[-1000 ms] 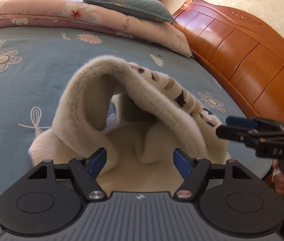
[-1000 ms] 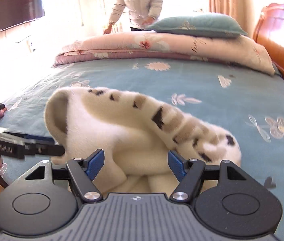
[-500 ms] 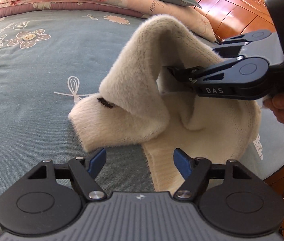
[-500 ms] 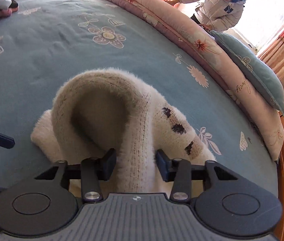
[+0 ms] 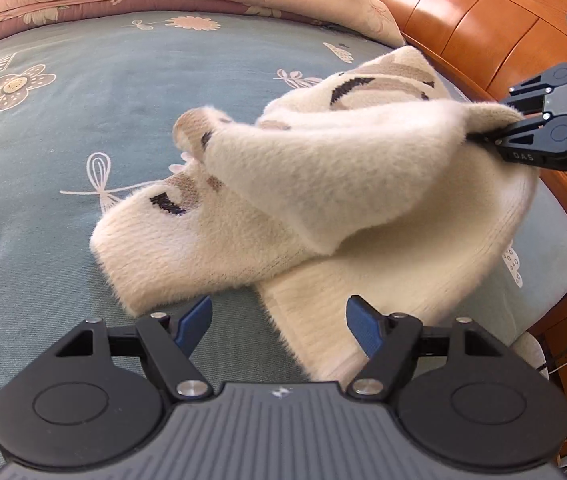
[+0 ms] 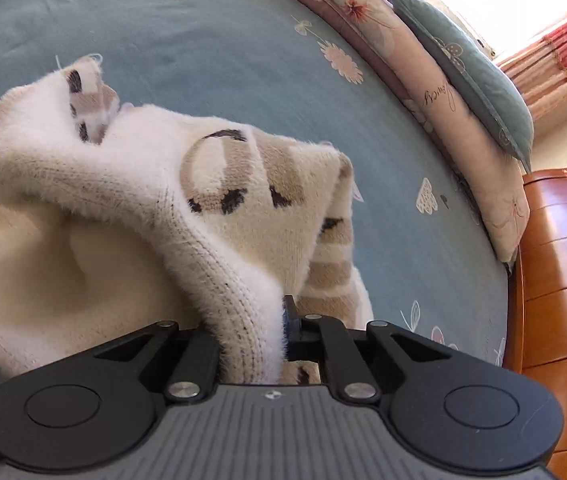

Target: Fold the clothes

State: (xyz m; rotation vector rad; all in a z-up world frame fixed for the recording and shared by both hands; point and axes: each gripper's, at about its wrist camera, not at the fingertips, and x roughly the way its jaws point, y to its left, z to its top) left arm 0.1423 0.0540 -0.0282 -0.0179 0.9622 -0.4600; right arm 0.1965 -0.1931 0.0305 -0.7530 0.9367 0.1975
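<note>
Bed (image 5: 83, 92) covered by blue-grey sheet with pale flower and dragonfly print. Fluffy cream sweater (image 5: 323, 200) with tan and black pattern lies rumpled near bed's near edge and foot corner, one part lifted off sheet, rest resting on it. Folded pink floral quilt (image 6: 423, 80) lies along far edge of bed. Teal pillow (image 6: 467, 64) sits on top of quilt. Glossy orange-brown wooden board (image 5: 483, 28) stands at bed's end, just beside sweater.

Blue floral bed (image 5: 83, 128), wood headboard (image 5: 483, 28), sunlit curtains (image 6: 563, 64)
</note>
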